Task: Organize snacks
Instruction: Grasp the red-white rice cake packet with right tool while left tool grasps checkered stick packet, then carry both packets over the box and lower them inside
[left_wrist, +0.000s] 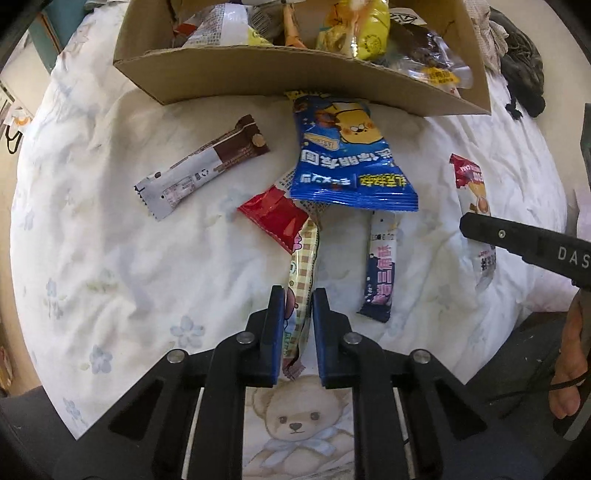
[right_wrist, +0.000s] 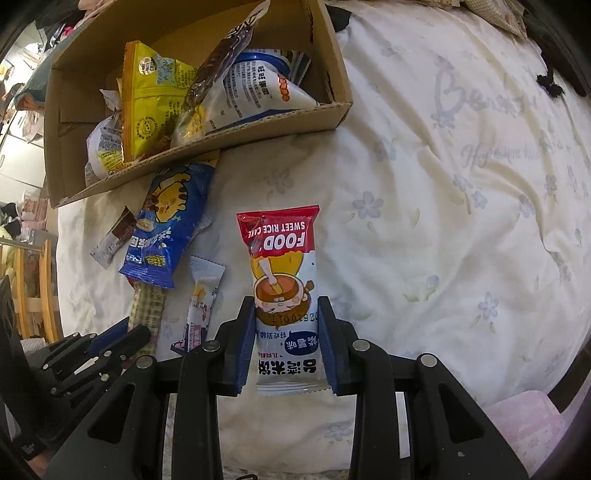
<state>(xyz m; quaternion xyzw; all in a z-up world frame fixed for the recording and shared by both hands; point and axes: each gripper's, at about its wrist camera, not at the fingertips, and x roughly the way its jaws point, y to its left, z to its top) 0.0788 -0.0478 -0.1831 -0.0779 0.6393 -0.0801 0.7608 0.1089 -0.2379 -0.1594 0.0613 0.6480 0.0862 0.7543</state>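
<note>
My left gripper (left_wrist: 298, 314) points down at a white bedcover and is shut on a long yellow checked stick pack (left_wrist: 304, 266). In the right wrist view my right gripper (right_wrist: 288, 325) is shut on a red-and-white sweet rice cake pack (right_wrist: 280, 273), its pads on the pack's long sides. That pack (left_wrist: 469, 177) also shows at the right of the left wrist view. A blue bag (left_wrist: 343, 158) (right_wrist: 166, 229), a brown-and-white bar (left_wrist: 207, 166), a red pack (left_wrist: 277, 218) and a dark blue stick (left_wrist: 380, 266) lie loose before a cardboard box (left_wrist: 258, 70) (right_wrist: 266, 125) holding several snacks.
The flowered bedcover (right_wrist: 443, 184) has a teddy bear print (left_wrist: 295, 424) under the left gripper. Dark clothing (left_wrist: 517, 62) lies beyond the box at the right. A person's bare foot (left_wrist: 569, 369) shows off the bed's edge. Wooden furniture (right_wrist: 33, 295) stands at the left.
</note>
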